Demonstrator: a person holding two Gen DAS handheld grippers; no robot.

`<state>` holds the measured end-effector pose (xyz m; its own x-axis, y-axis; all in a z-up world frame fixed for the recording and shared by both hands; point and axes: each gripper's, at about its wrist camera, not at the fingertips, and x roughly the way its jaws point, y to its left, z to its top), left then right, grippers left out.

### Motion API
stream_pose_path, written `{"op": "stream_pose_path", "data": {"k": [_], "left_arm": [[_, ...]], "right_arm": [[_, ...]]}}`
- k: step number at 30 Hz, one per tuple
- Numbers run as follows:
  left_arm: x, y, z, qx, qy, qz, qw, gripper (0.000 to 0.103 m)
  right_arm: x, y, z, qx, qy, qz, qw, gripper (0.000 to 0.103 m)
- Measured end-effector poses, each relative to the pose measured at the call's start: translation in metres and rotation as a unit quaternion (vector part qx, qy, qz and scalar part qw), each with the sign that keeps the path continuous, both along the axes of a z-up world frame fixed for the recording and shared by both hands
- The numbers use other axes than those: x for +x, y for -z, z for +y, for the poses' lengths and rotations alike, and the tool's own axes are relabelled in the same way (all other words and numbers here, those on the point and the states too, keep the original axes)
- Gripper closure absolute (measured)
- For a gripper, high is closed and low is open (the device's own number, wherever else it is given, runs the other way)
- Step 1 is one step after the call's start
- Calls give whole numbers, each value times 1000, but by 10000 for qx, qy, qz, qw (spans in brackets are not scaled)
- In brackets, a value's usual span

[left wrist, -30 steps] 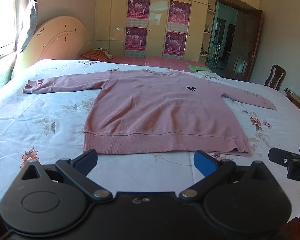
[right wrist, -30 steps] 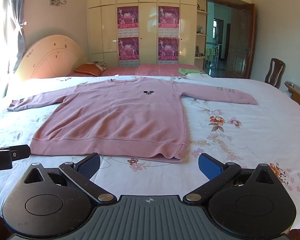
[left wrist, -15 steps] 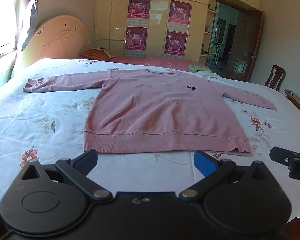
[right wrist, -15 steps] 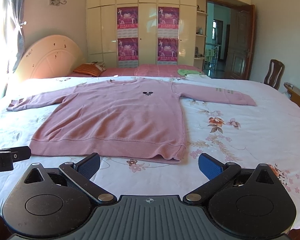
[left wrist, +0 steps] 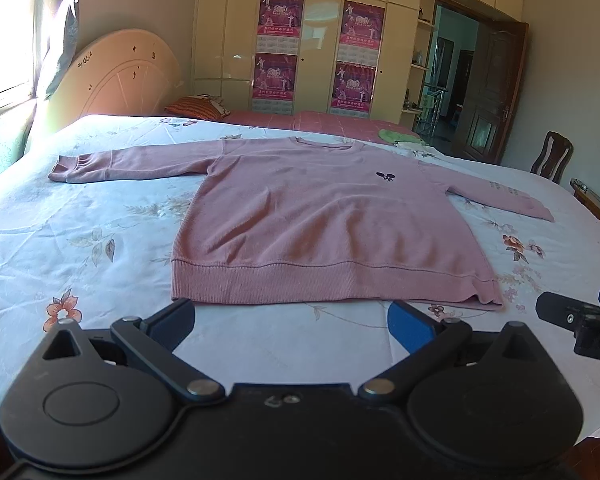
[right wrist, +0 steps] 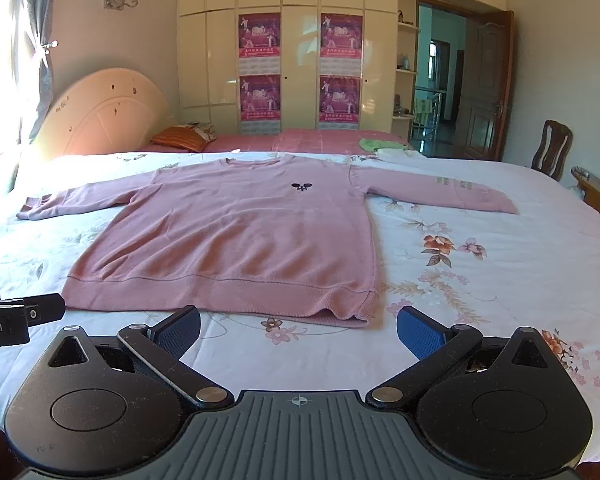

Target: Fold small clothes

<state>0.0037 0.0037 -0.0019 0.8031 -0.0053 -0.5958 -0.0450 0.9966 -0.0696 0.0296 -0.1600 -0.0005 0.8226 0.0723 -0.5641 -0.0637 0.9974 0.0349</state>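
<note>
1. Left wrist view: the left claw [left wrist: 291, 320] is spread wide with nothing between its blue pads [left wrist: 410, 326]; it hangs above the near edge of the bed [left wrist: 79, 216], over the floral sheet.
2. Left wrist view: the pink sweater [left wrist: 324, 224] lies flat and face up in the middle of the bed, with its ribbed hem towards the near edge and its neckline towards the far edge. The hem sits just beyond the left claw's fingertips, apart from them, and runs further right than the claw's own opening.
3. Left wrist view: one sleeve stretches out towards the bed's left edge and the other towards its right edge. A small dark emblem [left wrist: 385, 176] shows on the chest.
4. Left wrist view: part of the right claw [left wrist: 580, 320] shows at the right border, near the hem's right corner and not touching it.
5. Right wrist view: the right claw [right wrist: 297, 330] is also spread wide and grips nothing, above the sheet at the bed's [right wrist: 500, 272] near edge.
6. Right wrist view: the sweater [right wrist: 243, 236] lies ahead and to the left; its hem's right corner lies just beyond the gap between the two fingers, short of both.
7. Right wrist view: the left claw's black tip [right wrist: 39, 310] shows at the left border, just beside the hem's left corner; whether it touches I cannot tell.
</note>
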Motion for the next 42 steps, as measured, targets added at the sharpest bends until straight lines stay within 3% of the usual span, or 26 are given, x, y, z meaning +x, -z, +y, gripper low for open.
{"op": "stream_pose_path", "data": {"k": [42], "left_arm": [[6, 2, -6, -91, -73, 29, 9999, 0]], "right_arm": [[6, 2, -13, 103, 127, 116, 9998, 0]]}}
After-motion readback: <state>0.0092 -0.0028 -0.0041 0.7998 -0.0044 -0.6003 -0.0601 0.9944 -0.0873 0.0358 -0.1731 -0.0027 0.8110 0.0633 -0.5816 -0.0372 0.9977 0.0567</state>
